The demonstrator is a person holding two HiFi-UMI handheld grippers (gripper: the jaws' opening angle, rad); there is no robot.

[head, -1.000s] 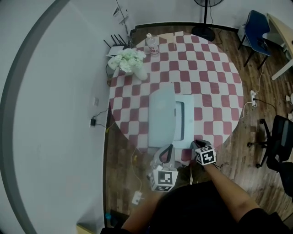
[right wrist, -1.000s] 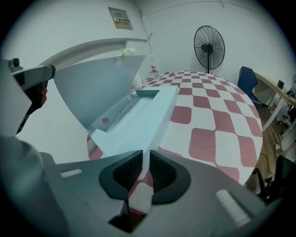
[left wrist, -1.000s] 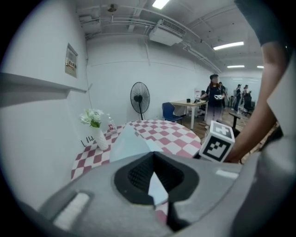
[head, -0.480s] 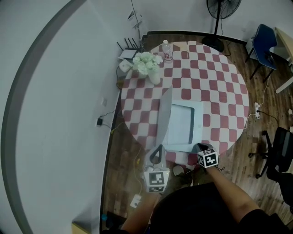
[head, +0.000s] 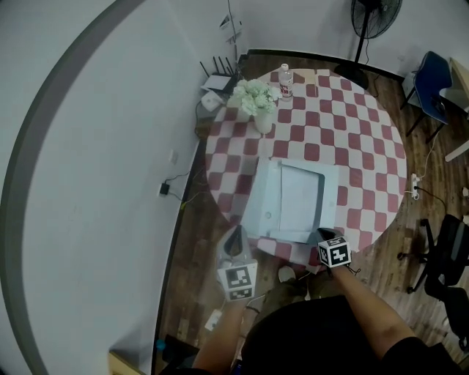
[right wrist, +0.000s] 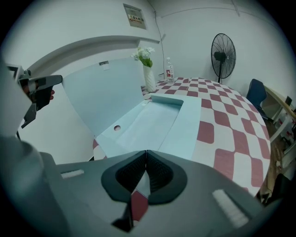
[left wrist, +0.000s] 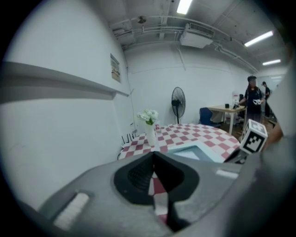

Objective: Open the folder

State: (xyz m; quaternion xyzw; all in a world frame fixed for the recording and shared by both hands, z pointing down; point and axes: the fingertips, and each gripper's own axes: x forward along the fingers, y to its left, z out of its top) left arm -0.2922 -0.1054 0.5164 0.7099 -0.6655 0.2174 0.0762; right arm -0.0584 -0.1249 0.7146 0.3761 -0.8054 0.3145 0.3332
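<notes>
The pale blue folder (head: 302,196) lies on the round checkered table (head: 366,146), and its cover (head: 260,198) is swung over to the left, still tilted up. In the right gripper view the cover (right wrist: 101,92) leans leftward above the inner pages (right wrist: 157,120). My left gripper (head: 234,242) is shut with nothing in it, off the table's near left edge and apart from the cover. My right gripper (head: 324,235) is shut, its tips at the folder's near right corner. The pads (right wrist: 134,169) meet with no sheet showing between them.
A vase of white flowers (head: 258,99) and a water bottle (head: 285,80) stand at the table's far side. A fan (head: 370,15) and a blue chair (head: 432,95) stand beyond, a black office chair (head: 451,256) at the right. The wall runs close on the left.
The cover went from lying over the folder, up on edge, then over to the left. My left gripper moved left off the table and apart from it. The right gripper stayed at the near corner.
</notes>
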